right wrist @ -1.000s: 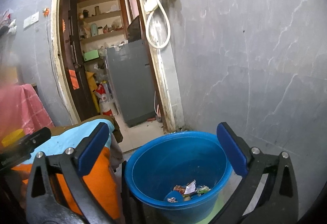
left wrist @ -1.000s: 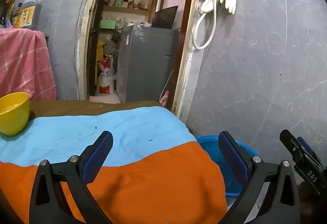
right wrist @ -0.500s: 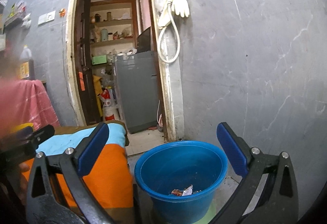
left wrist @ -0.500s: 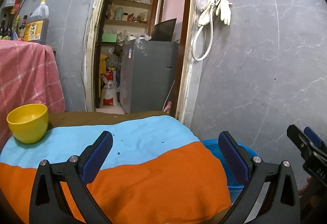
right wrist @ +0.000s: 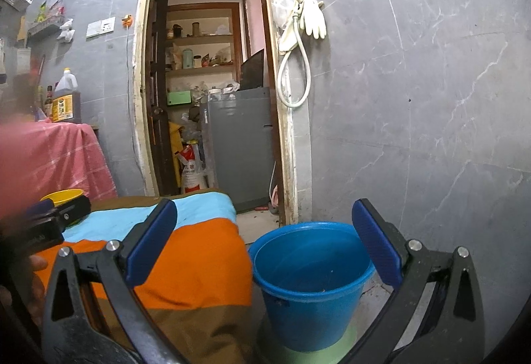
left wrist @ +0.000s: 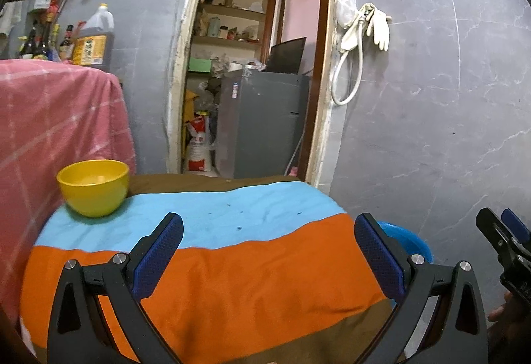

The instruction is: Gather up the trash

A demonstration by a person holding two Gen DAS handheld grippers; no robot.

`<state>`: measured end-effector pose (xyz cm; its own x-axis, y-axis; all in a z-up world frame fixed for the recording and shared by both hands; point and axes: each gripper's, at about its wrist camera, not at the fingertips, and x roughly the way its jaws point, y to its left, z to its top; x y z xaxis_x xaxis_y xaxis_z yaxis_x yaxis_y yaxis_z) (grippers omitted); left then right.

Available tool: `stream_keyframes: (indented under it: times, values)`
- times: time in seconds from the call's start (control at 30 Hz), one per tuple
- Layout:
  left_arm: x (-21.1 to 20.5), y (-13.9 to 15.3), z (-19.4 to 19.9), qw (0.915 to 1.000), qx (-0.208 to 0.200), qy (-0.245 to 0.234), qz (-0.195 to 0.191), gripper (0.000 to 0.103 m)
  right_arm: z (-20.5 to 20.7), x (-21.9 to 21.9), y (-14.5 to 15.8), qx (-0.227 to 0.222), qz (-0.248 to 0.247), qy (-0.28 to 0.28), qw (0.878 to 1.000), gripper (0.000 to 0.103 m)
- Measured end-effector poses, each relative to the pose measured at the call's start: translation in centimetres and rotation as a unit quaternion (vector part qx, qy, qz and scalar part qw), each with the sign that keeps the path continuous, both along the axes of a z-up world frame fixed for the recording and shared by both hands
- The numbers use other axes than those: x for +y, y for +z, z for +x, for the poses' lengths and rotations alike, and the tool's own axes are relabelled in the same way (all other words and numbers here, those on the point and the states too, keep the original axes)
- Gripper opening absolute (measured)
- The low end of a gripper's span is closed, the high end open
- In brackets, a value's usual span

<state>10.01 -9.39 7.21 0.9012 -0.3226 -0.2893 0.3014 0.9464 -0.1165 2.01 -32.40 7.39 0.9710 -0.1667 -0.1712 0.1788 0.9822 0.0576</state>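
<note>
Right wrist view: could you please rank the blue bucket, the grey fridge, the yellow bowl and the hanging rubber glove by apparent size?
1. blue bucket and grey fridge: alike; the bucket is far nearer, so unranked.
2. rubber glove.
3. yellow bowl, mostly hidden behind the left gripper.

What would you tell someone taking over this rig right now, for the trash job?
Left tool: open, empty, over the orange and blue cloth.
Right tool: open, empty, facing the blue bucket.
The bucket stands on the floor to the right of the cloth-covered table, by the grey wall. From this angle its contents cannot be made out.
On the cloth: only a yellow bowl at the far left and a few dark specks; no trash in sight.
Left: check the bowl and the surroundings for remaining trash.
</note>
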Motion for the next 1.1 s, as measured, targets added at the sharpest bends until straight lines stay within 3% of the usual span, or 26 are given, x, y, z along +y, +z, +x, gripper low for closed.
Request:
stream_keyframes:
  times: [0.63, 1.1]
  values:
    - [3.6, -2.3, -7.8, 0.9973, -0.033, 0.062, 0.021, 0.101, -4.9, 3.9, -1.5, -0.014, -0.033, 0.02, 0.999, 0.103]
    - [3.9, -4.0, -9.0, 0.9972, -0.027, 0.068, 0.018, 0.101, -5.5, 5.3, -3.4, -0.011, -0.053, 0.029, 0.998, 0.103]
